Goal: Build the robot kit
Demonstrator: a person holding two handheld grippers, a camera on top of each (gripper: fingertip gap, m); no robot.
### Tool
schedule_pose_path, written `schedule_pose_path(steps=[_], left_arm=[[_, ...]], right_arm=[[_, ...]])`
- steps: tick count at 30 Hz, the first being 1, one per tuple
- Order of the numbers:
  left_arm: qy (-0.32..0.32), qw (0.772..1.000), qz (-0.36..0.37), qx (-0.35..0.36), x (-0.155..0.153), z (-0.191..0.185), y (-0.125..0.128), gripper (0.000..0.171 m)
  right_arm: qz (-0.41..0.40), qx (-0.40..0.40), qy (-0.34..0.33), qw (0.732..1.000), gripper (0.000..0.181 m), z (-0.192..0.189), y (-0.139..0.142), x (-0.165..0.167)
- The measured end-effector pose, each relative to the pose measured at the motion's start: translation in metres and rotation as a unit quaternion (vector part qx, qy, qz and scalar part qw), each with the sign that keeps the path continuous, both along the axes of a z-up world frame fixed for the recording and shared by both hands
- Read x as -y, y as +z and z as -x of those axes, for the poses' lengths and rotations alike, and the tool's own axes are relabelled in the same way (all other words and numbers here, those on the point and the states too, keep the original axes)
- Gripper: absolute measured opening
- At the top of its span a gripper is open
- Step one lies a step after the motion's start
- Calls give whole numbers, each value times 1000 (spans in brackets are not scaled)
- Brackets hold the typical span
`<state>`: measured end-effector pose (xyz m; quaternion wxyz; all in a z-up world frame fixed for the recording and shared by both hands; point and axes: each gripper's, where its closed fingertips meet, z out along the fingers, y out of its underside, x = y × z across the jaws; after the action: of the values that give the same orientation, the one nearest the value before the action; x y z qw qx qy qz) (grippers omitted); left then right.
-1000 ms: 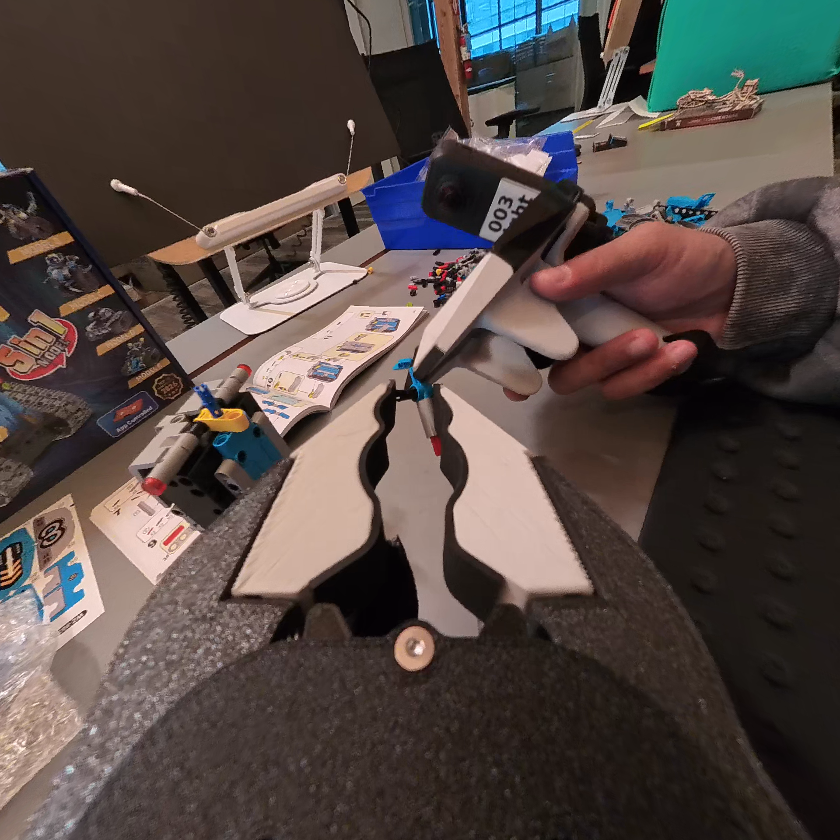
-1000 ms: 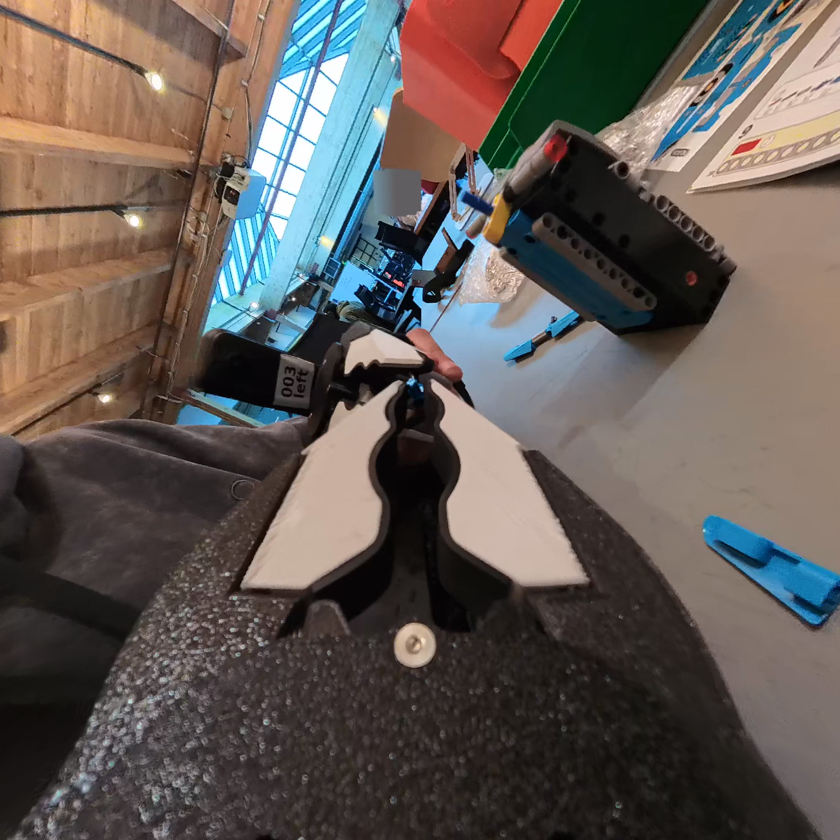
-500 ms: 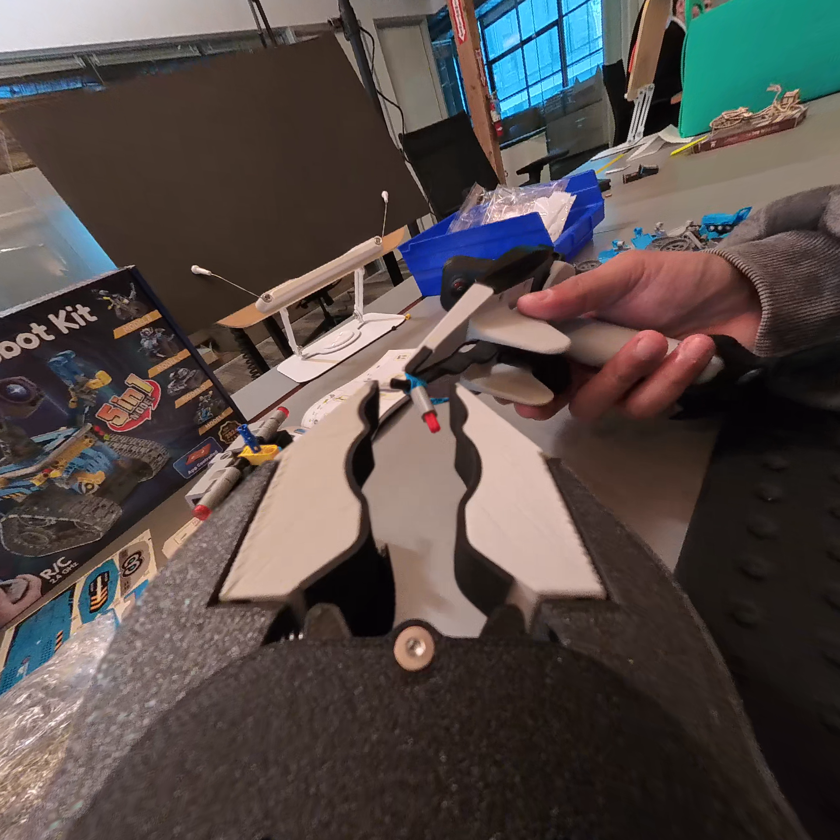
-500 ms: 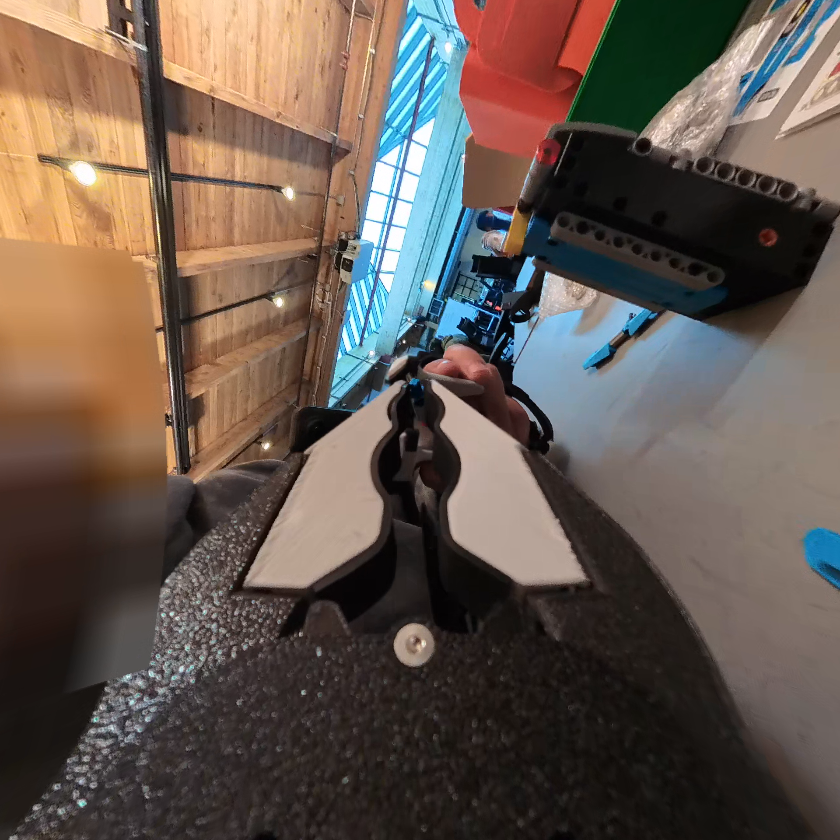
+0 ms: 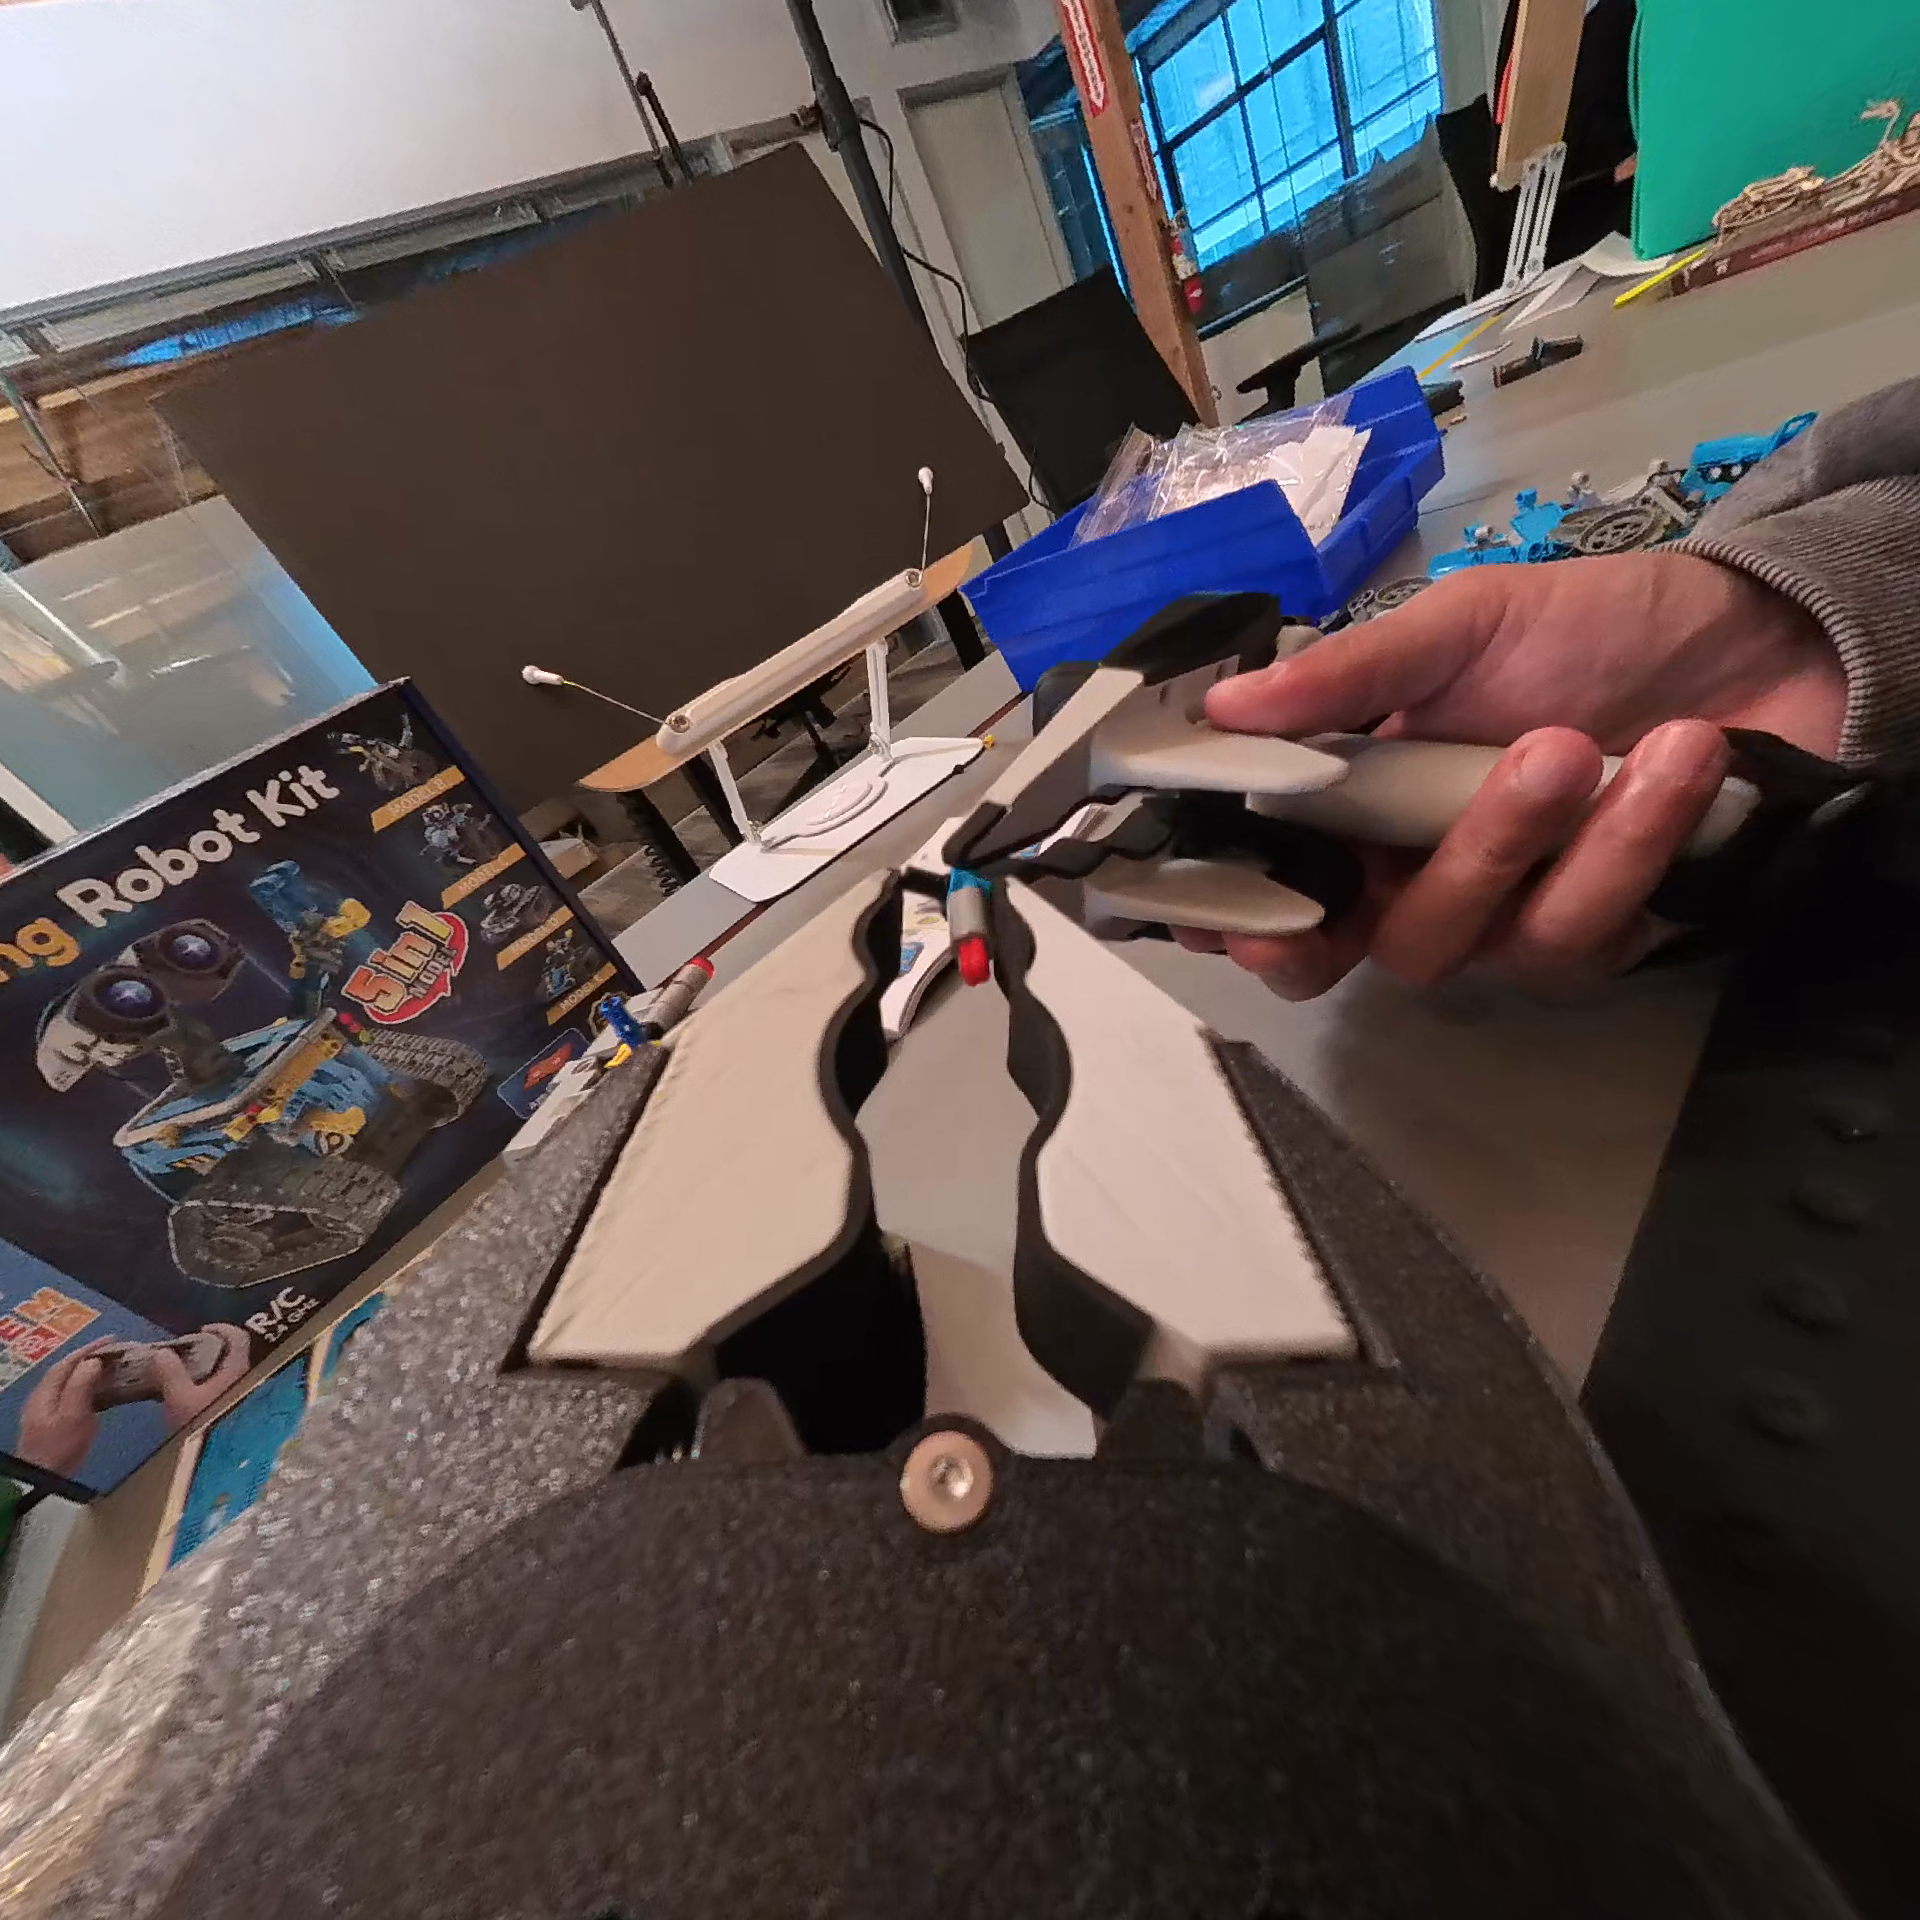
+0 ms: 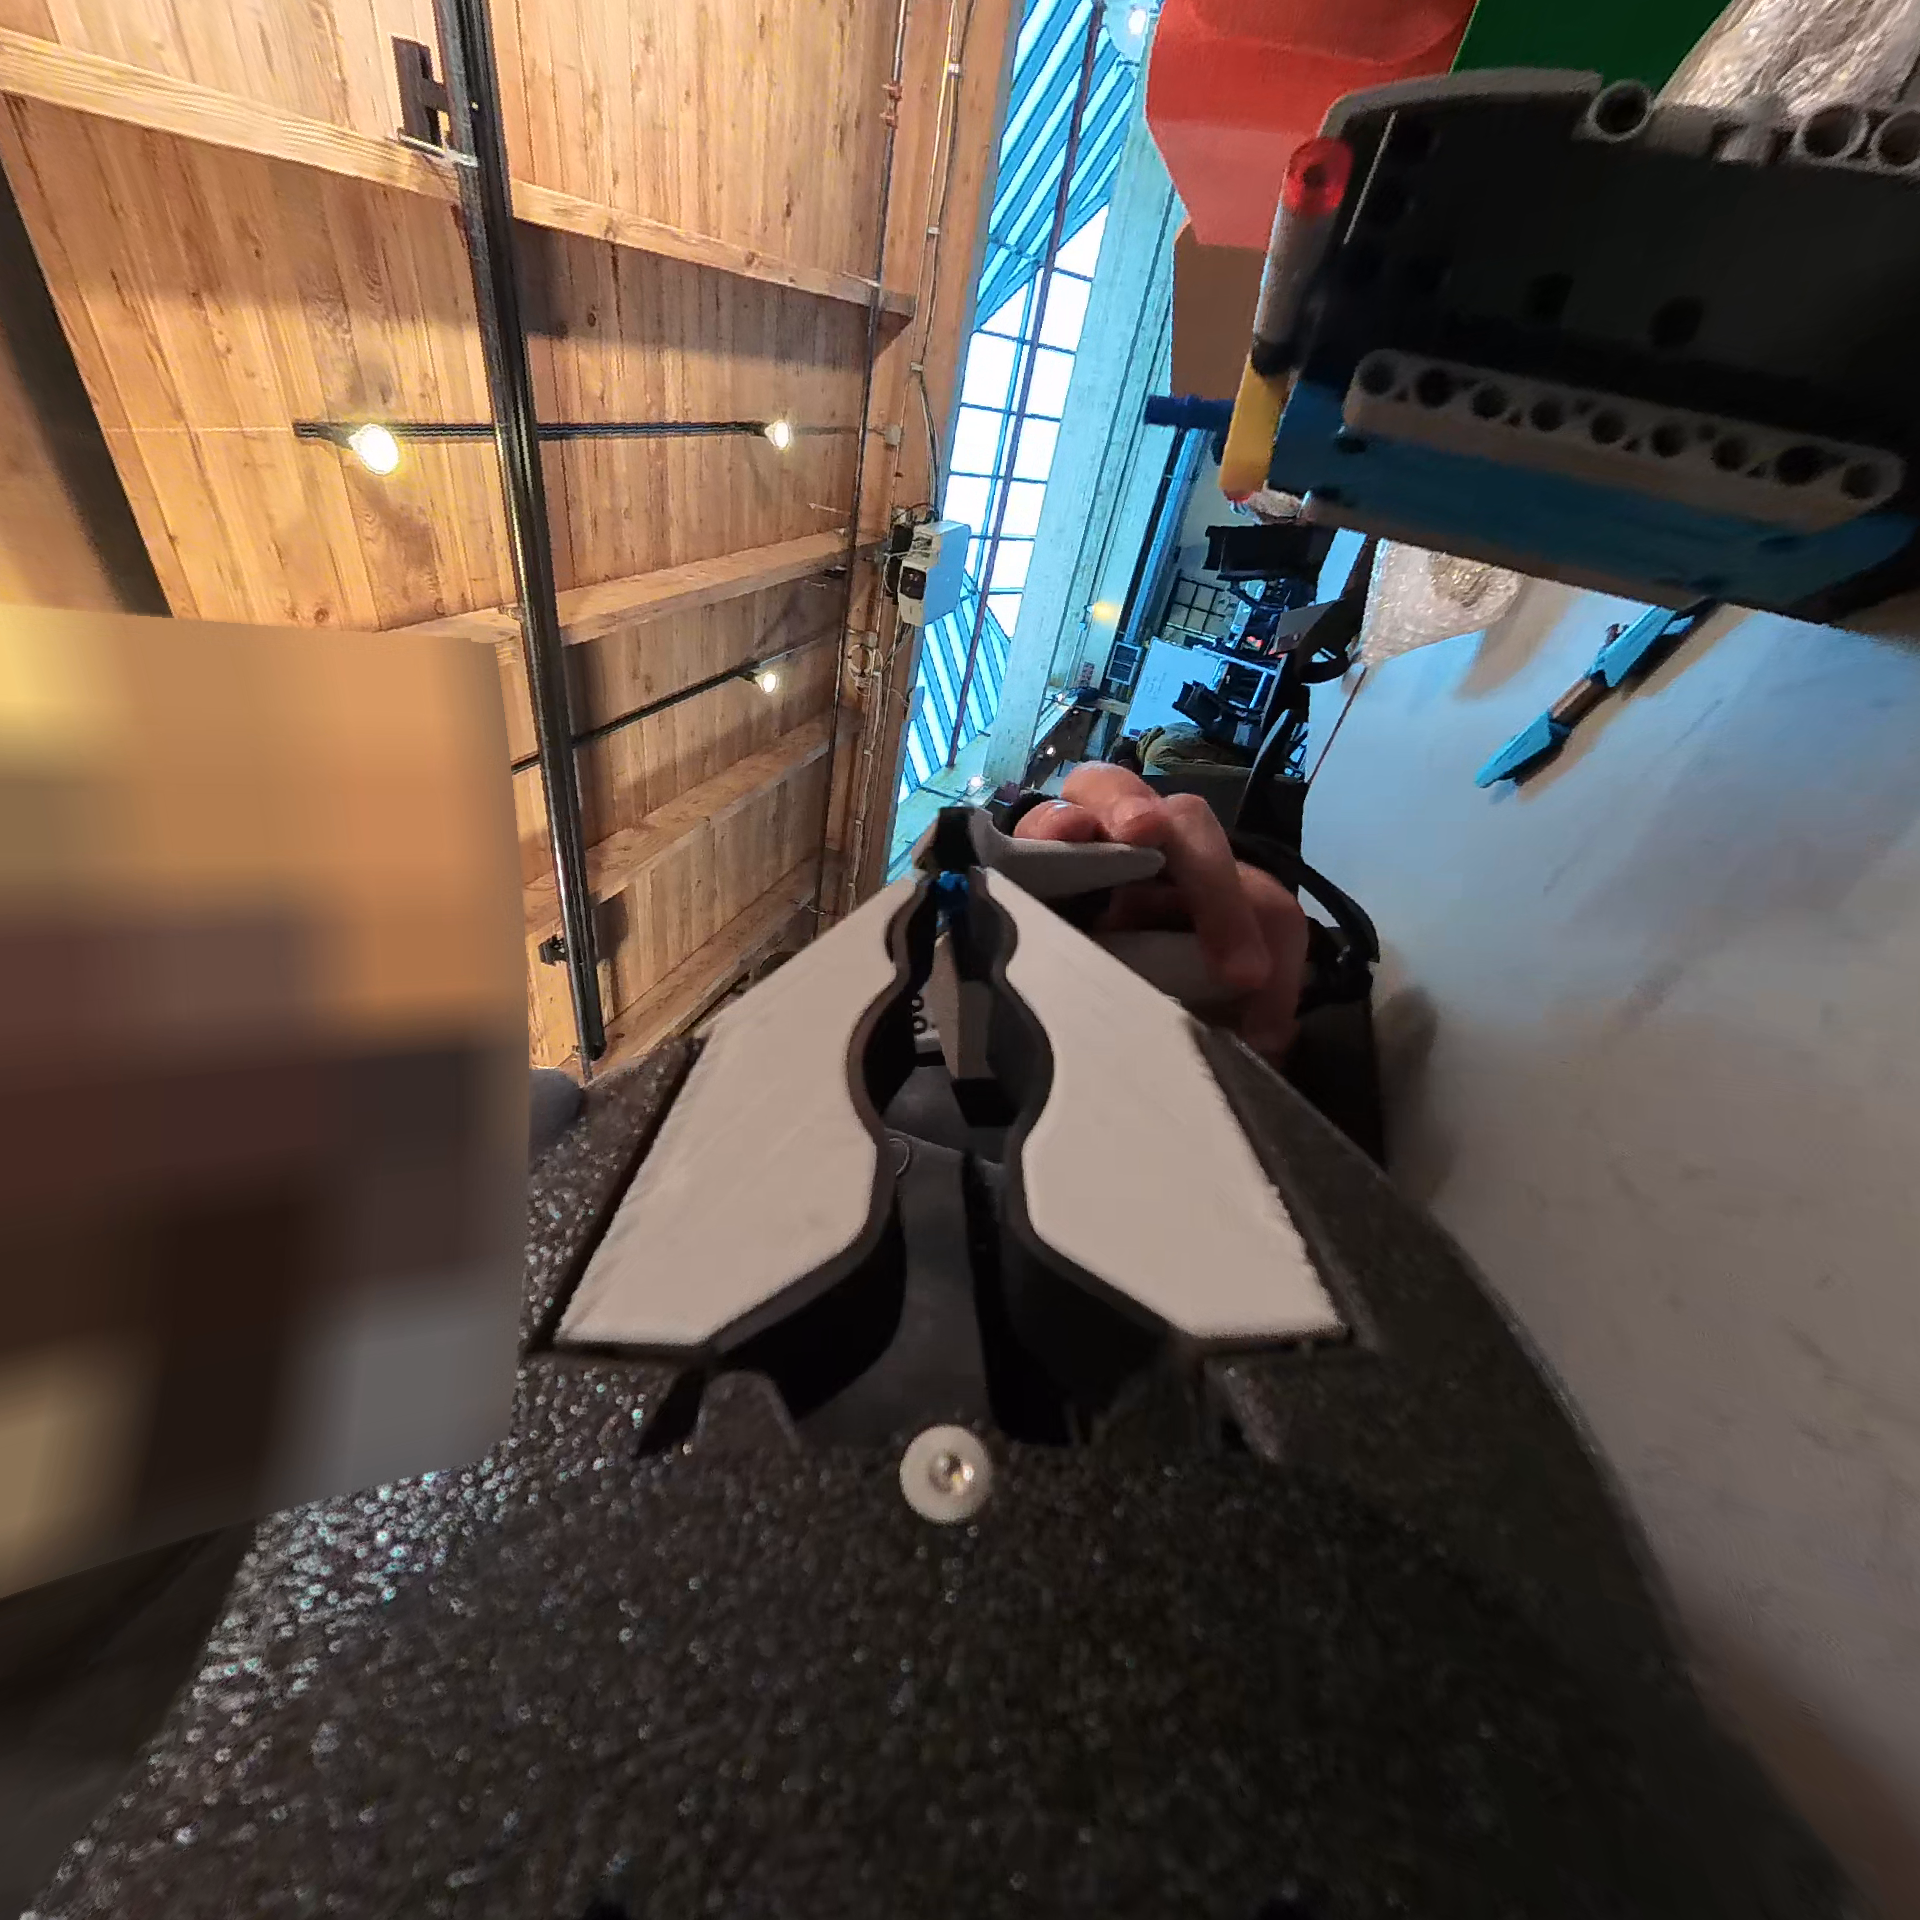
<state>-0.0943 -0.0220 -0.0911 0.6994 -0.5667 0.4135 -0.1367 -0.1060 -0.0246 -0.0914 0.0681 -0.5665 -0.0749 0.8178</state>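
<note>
Pin (image 5: 966, 920) red-tipped in left view – right view shows only blue end

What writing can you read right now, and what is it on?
I won't quote writing; these bear it.
Dark blue kit box, left of the left gripper: large white print, red badge, small captions.
Booklet page between the left gripper's fingers: too small.
Red strip on the wooden post: blurred.
Grey pin in the right gripper: none visible.
</note>
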Motion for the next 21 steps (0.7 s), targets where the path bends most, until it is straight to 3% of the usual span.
schedule_pose_path(steps=[3,21], left_arm=[[17,999,-26,-11,-1,1,2,24],[-17,998,-16,-58,6,-4,-14,16]], right_arm=[[3,6,9,1000,5,0,-2,2],[8,40,35,999,5,-4,-14,6]])
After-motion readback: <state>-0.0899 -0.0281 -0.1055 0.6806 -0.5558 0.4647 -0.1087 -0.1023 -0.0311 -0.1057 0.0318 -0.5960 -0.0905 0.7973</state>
